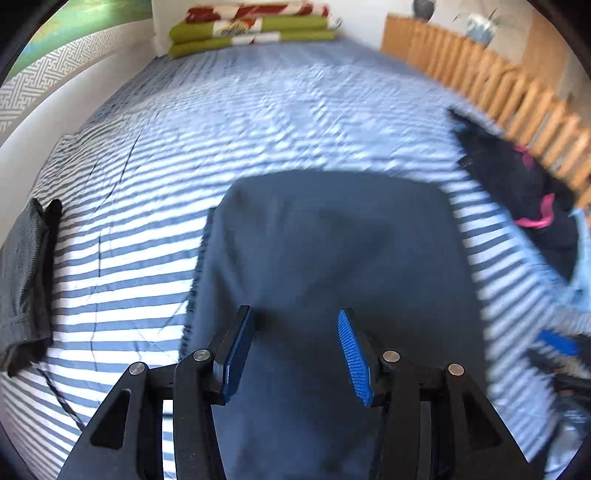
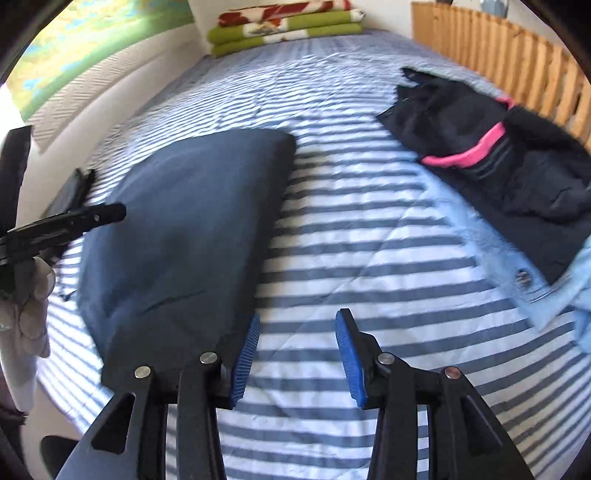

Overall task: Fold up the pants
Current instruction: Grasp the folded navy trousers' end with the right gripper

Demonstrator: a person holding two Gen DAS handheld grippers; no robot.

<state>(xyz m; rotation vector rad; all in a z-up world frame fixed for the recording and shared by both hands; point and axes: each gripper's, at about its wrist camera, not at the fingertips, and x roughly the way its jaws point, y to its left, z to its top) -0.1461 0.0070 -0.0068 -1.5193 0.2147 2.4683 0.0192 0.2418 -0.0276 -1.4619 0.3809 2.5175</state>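
Note:
The navy pants (image 1: 332, 258) lie folded into a flat rectangle on the striped bed sheet (image 1: 166, 155). My left gripper (image 1: 295, 313) hovers over the near half of the pants, its blue pads apart and nothing pinched between them. In the right wrist view the pants (image 2: 192, 229) sit at the left. My right gripper (image 2: 298, 316) stands open just past their right edge, over bare sheet (image 2: 369, 258), its left pad (image 2: 245, 354) beside the fabric's corner. The left gripper (image 2: 107, 214) shows at the far left, held by a white-gloved hand (image 2: 33, 295).
A black garment with pink trim (image 2: 480, 155) and a light blue garment (image 2: 535, 288) lie at the right near a wooden slatted rail (image 2: 498, 48). A folded grey garment (image 1: 26, 280) rests at the left edge. Green and red blankets (image 1: 251, 29) are stacked at the far end.

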